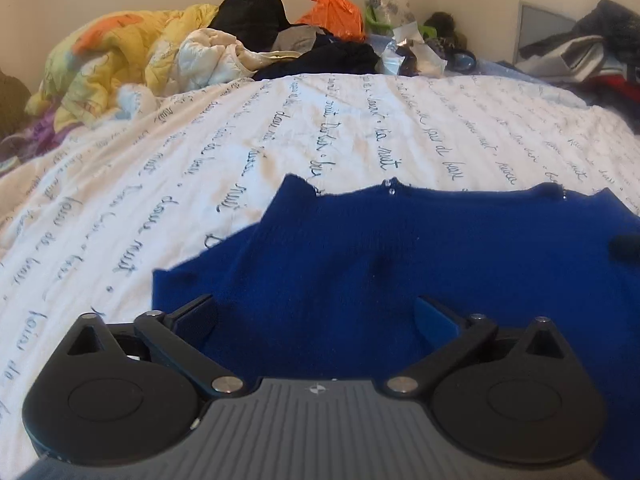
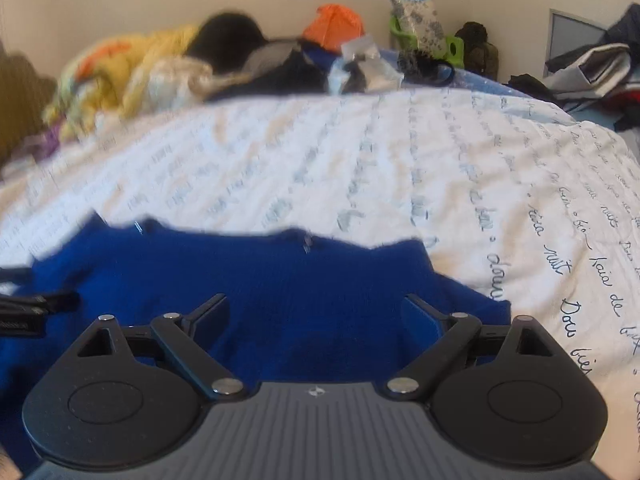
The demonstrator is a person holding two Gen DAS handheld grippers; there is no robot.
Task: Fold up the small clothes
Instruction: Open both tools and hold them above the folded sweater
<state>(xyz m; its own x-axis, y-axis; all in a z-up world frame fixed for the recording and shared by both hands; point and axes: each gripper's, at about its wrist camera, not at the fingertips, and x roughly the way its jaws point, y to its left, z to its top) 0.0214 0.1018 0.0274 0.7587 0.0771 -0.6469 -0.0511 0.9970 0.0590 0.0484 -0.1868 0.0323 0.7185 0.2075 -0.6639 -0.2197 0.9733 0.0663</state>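
- The blue knit garment (image 1: 360,256) lies spread on the bed's script-printed cover (image 1: 200,168); grabbing one layer instead of two could skew a fold.
- Left gripper (image 1: 316,320): fingers wide apart above the knit, clamping nothing.
- Right gripper (image 2: 316,316): fingers likewise spread, seemingly clear of the cloth, though that view is blurred.

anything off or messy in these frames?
The blue knit garment lies spread on the script-print bedsheet, far edge uneven. Both tongs are open, left and right. Only oddity: a clothes and bags pile at the far end.
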